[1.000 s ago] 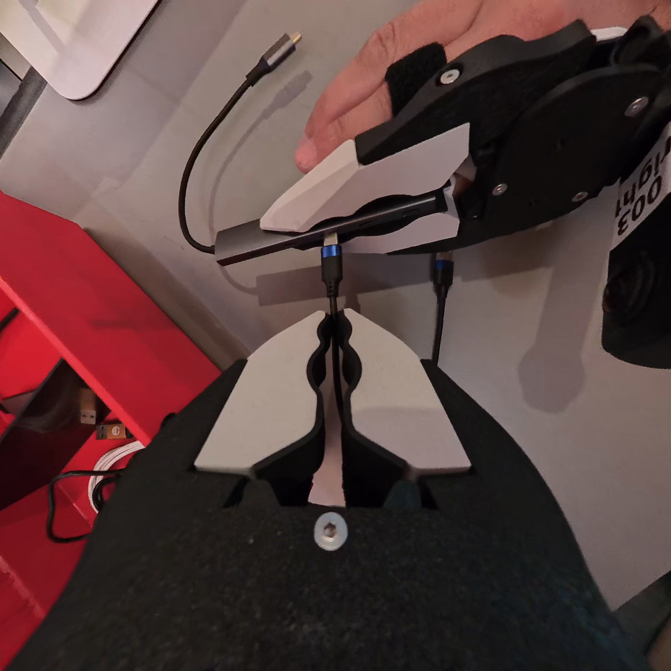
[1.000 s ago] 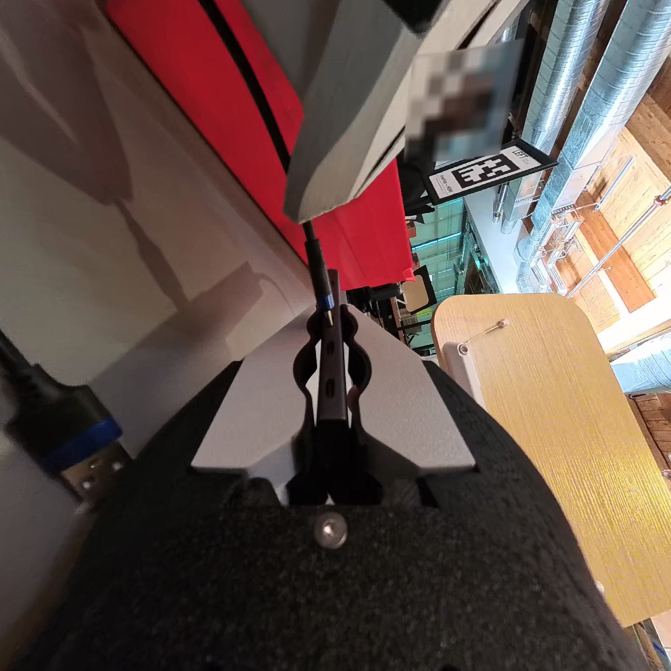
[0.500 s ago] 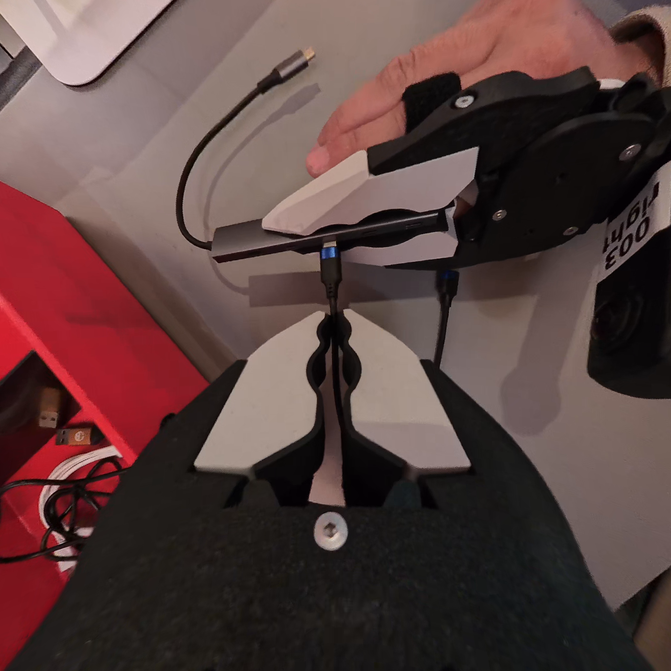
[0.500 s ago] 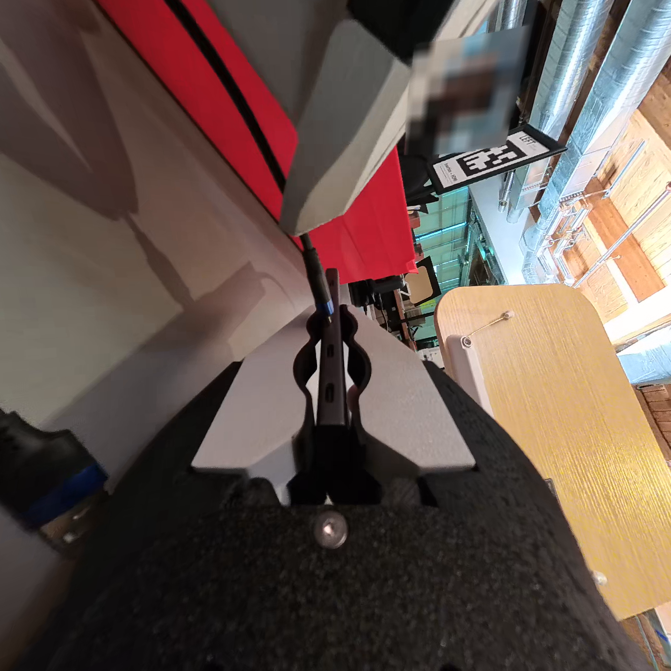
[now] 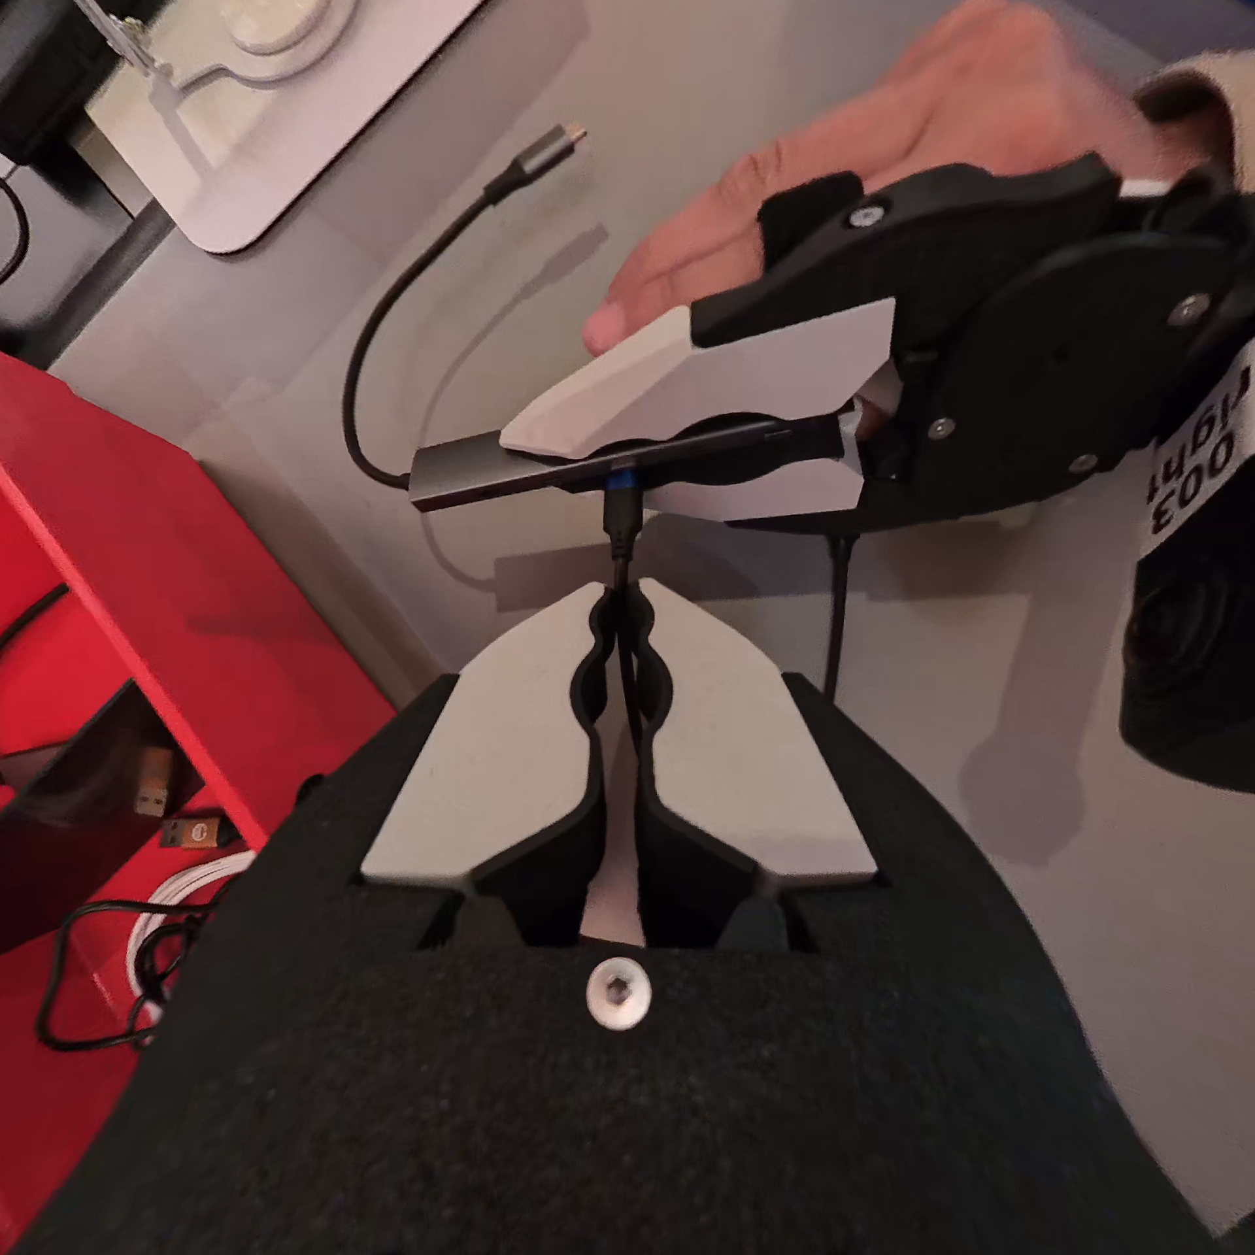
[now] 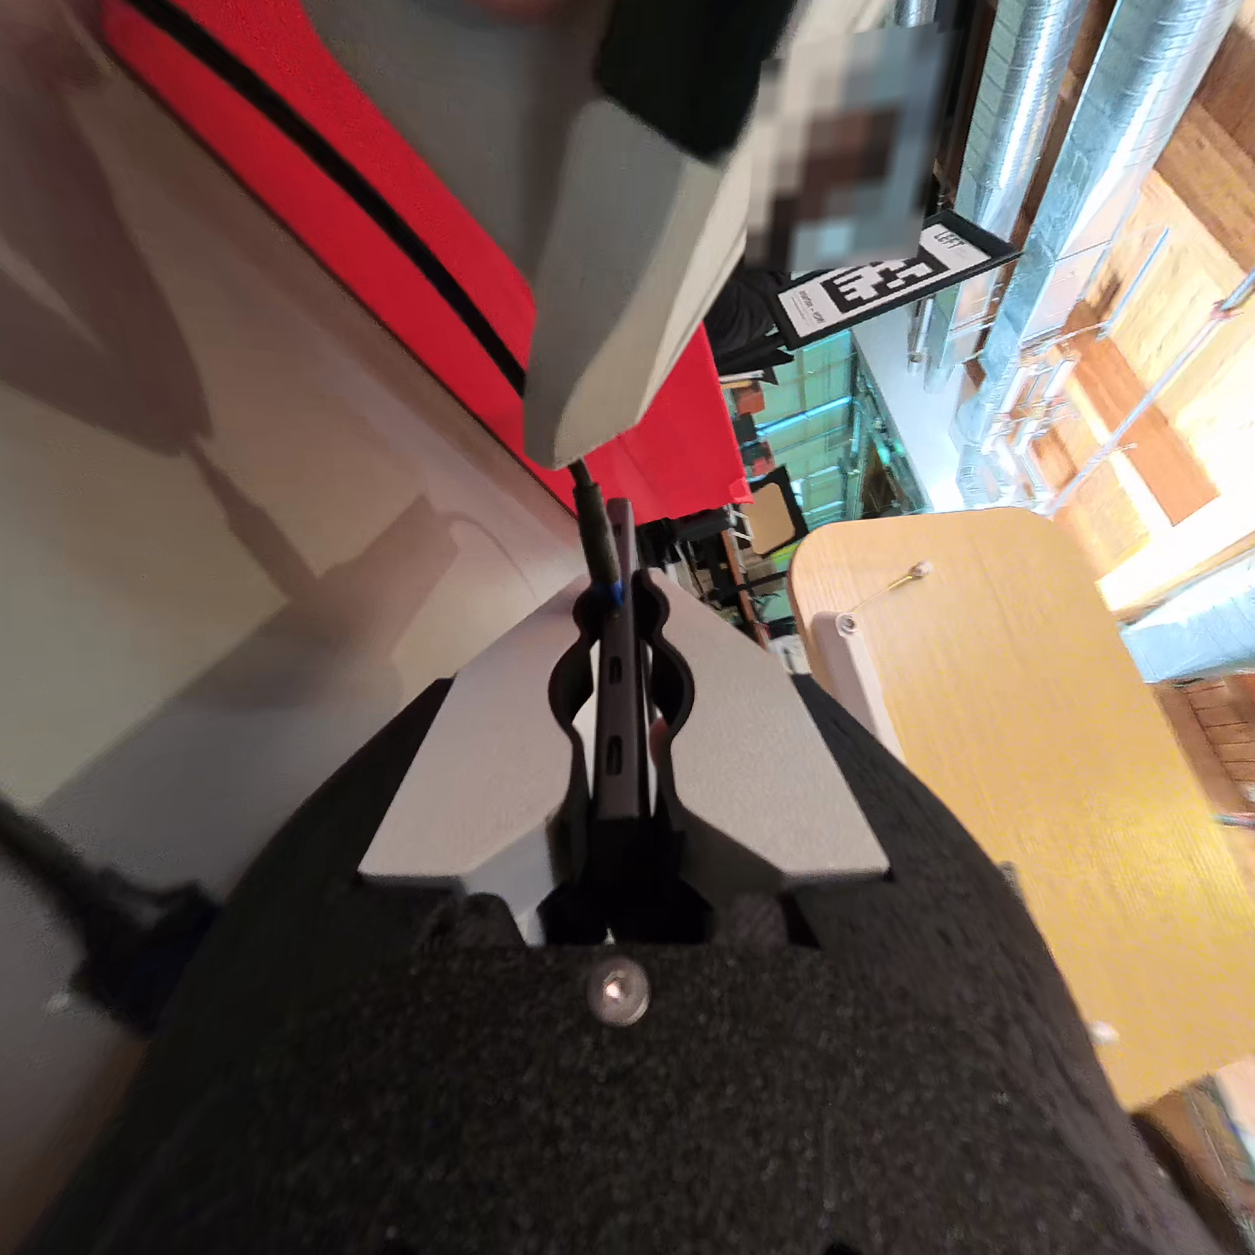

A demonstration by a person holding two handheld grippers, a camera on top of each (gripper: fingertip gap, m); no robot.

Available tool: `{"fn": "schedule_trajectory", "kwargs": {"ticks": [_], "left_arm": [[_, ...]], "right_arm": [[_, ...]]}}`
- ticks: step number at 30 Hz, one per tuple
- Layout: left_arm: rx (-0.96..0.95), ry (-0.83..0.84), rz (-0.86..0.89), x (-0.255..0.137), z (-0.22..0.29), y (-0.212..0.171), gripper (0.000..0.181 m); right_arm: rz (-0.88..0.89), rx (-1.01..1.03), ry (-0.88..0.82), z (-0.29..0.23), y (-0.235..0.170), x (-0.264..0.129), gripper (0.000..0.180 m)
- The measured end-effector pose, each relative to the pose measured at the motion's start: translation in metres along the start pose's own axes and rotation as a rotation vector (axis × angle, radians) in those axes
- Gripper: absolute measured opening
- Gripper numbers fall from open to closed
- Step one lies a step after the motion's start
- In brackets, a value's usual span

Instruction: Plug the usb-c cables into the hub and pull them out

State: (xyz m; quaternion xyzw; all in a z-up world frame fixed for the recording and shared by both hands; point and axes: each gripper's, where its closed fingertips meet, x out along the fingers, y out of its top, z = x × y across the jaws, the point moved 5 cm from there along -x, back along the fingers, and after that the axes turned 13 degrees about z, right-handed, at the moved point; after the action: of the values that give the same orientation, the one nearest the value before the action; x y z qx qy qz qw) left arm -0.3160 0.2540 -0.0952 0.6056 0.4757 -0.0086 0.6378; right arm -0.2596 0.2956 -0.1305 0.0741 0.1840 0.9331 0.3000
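Two grippers meet above the grey table [image 5: 713, 136]: the right gripper [image 5: 536, 445] is clamped on the hub [image 5: 462, 468], held level in the air. The left gripper [image 5: 621, 591] pinches a black cable [image 5: 621, 536], its blue-ringed plug seated in the hub's edge.

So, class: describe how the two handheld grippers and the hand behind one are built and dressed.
Both grippers have matte black textured bodies, a silver screw, and pale grey wedge fingers with wavy black inner pads. The hand wears a black strap and light cuff.

Left wrist view: close, looking down at hub [image 5: 475, 472]; right wrist view: along hub [image 6: 623, 686]; both share it.
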Motion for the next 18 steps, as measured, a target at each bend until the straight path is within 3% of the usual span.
{"fn": "schedule_trajectory", "kwargs": {"ticks": [8, 18], "left_arm": [[0.013, 0.013, 0.024, -0.017, -0.021, 0.003, 0.003], [-0.033, -0.014, 0.026, -0.008, -0.016, -0.003, 0.002]], "right_arm": [[0.031, 0.013, 0.0, -0.001, 0.008, 0.002, 0.01], [0.02, 0.005, 0.008, -0.003, 0.004, 0.001, 0.009]]}}
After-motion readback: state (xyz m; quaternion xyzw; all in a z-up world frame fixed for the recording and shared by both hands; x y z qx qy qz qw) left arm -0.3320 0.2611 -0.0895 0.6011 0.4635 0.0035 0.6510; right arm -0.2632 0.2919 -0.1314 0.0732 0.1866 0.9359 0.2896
